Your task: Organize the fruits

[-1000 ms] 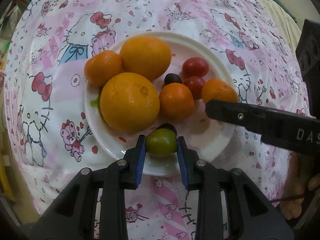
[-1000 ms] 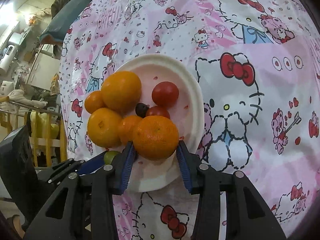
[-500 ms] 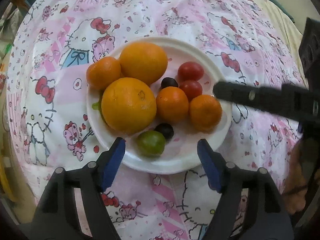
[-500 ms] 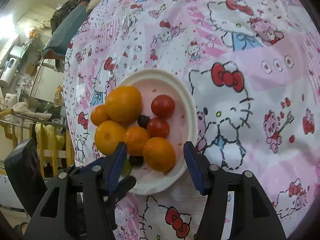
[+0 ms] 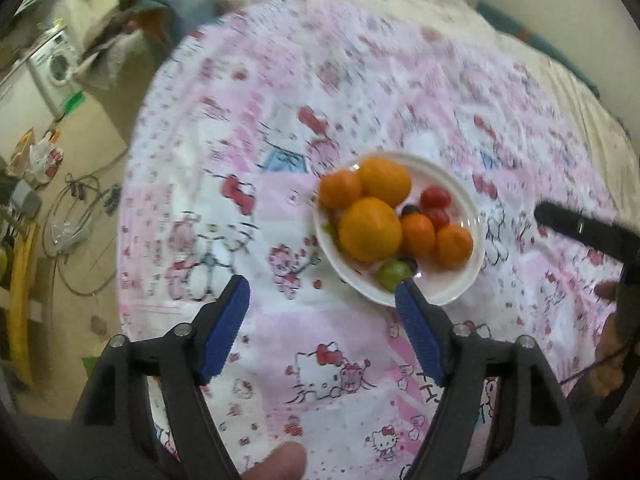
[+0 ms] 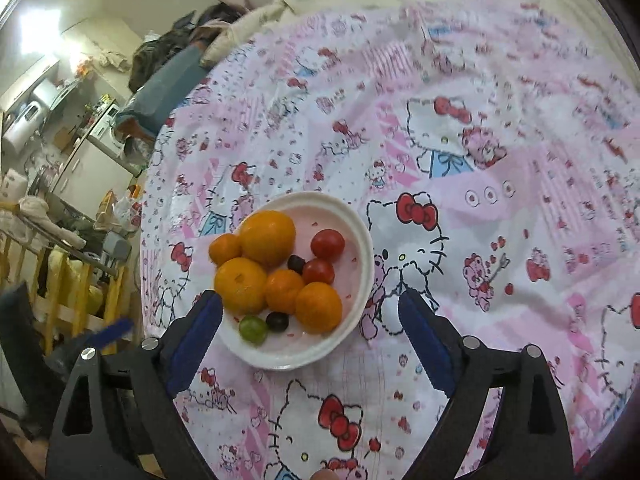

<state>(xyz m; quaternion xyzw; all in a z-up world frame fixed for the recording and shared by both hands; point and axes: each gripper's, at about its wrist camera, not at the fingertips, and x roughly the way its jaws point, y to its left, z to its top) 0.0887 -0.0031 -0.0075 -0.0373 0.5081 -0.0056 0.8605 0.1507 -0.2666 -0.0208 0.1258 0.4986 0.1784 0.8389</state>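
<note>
A white plate (image 5: 468,280) (image 6: 360,300) on a pink Hello Kitty cloth holds several oranges and mandarins, among them a large orange (image 5: 370,229) (image 6: 267,237), two red tomatoes (image 6: 327,243), two dark grapes (image 6: 277,321) and a green fruit (image 5: 394,275) (image 6: 253,329). My left gripper (image 5: 322,294) is open and empty, above the cloth, left of and nearer than the plate. My right gripper (image 6: 310,308) is open and empty, raised over the plate's near edge. Part of the right gripper shows at the right of the left wrist view (image 5: 580,228).
The patterned cloth (image 6: 500,160) covers a round table. Beyond its left edge are floor cables (image 5: 76,216), a washing machine (image 5: 56,64), yellow wooden rails (image 6: 60,300) and clutter. Bedding lies behind the table.
Both grippers let go of their fruit, the green fruit and a mandarin, which now lie on the plate. Both opened wide and pulled back and up, away from the plate.
</note>
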